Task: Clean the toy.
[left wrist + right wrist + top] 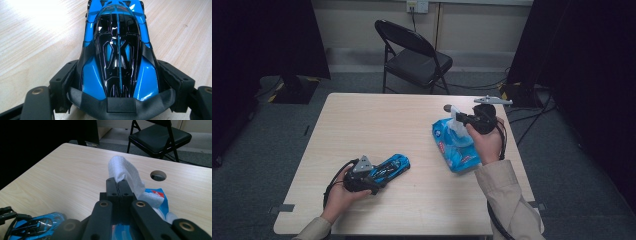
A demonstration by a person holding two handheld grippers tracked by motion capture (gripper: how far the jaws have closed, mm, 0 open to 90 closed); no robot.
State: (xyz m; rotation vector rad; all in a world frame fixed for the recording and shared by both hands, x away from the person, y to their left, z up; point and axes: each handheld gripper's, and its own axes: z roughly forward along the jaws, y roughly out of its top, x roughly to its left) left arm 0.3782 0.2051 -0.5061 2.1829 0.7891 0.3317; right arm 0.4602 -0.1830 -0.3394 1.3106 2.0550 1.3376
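A glossy blue and black toy car (393,166) lies on the wooden table (377,120) at the front left. My left gripper (379,177) is shut on its rear end; in the left gripper view both black jaws press against the sides of the car (117,50). At the right, my right gripper (449,108) is shut on a white wipe (458,122) that rises out of a blue wipes pack (457,150). In the right gripper view the wipe (125,170) curls up over the shut jaws of that gripper (119,183), with the pack (160,197) below it.
A black folding chair (414,55) stands behind the table's far edge. A round cable hole (158,175) is cut in the tabletop beyond the pack. Dark curtains hang at both sides and cables run over the floor at the right.
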